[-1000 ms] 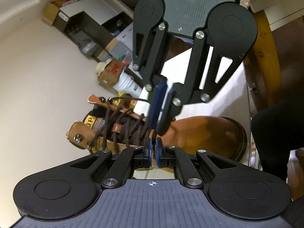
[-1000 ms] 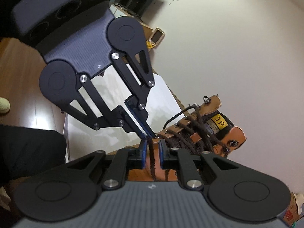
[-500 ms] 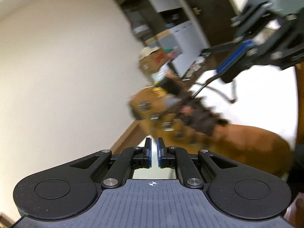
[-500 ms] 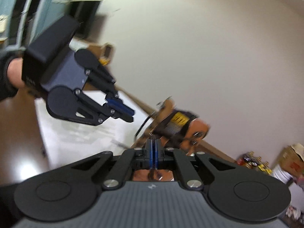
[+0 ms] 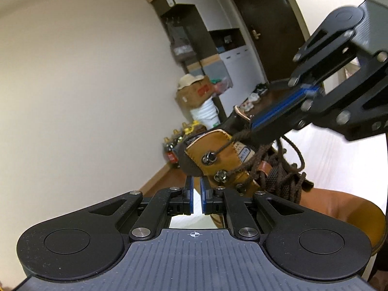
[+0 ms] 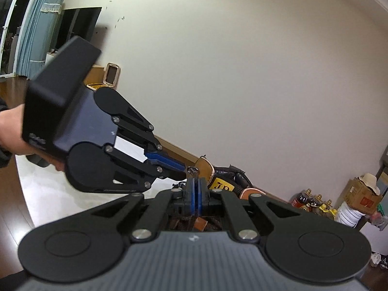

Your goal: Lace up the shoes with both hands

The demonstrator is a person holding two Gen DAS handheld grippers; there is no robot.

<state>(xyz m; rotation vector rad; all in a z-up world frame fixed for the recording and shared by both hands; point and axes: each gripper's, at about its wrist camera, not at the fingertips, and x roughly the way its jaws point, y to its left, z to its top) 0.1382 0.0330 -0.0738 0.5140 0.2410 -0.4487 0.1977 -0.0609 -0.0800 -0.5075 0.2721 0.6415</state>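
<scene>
A tan leather boot [image 5: 218, 155] with dark brown laces [image 5: 283, 169] lies on a white table [image 5: 339, 165]. My left gripper [image 5: 196, 194] sits just below and left of the boot's collar, its blue pads a little apart with nothing between them. My right gripper [image 5: 252, 126] reaches in from the upper right, shut on a brown lace that runs from its tip to a metal hook [image 5: 211, 156]. In the right wrist view my right gripper [image 6: 196, 186] has its pads pressed together, with the boot's collar [image 6: 206, 171] just behind. The left gripper [image 6: 180, 169] comes in from the left, held by a hand [image 6: 12, 131].
Past the table's far edge are a cardboard box with a hat [image 5: 194, 92], a white bucket [image 5: 206, 114] and bottles [image 5: 179, 133] on the floor. A dark door [image 5: 266, 24] and a white cabinet [image 5: 237, 70] stand behind. A plain wall fills the left.
Both grippers have rolled and lifted. The left one's pads have parted and it has drawn back from the laces. The right one's pads have closed on the lace.
</scene>
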